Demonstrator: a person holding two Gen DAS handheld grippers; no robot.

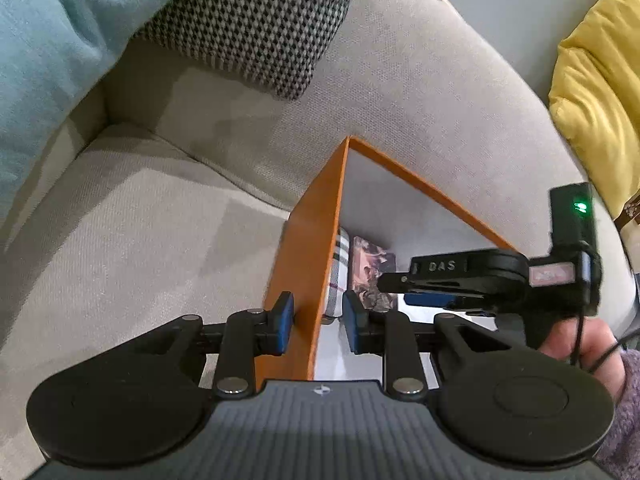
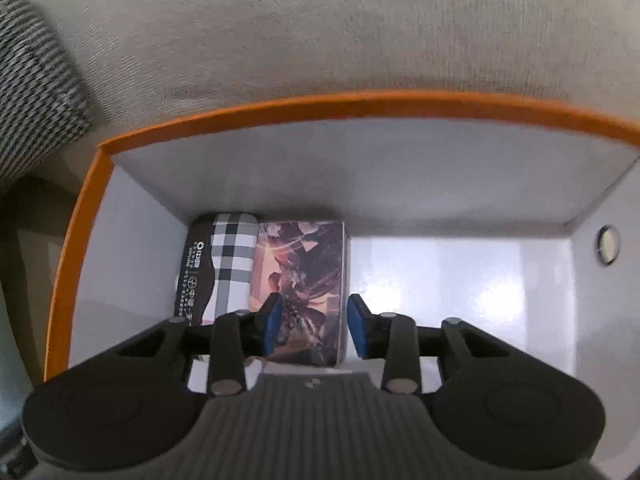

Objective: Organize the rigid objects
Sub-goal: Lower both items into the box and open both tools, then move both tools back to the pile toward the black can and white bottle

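Note:
An orange box (image 2: 76,216) with a white inside sits on a beige sofa. In it lie a plaid black-and-white pack (image 2: 228,264) and, touching it on the right, a purple illustrated box (image 2: 304,264). My right gripper (image 2: 314,326) is open inside the orange box, its blue pads either side of the illustrated box with a gap on the right. My left gripper (image 1: 318,322) straddles the orange box's left wall (image 1: 308,264), pads (image 1: 285,322) apart from it, not clamped. The right gripper's body (image 1: 480,276) shows in the left wrist view, above the illustrated box (image 1: 372,268).
A black-and-white knit cushion (image 1: 256,12) and a light blue cushion (image 1: 48,40) lean on the sofa back (image 1: 420,92). A yellow cushion (image 1: 600,92) is at the right. A round metal disc (image 2: 608,245) sits on the box's right inner wall. The box floor (image 2: 460,280) right of the illustrated box is bare.

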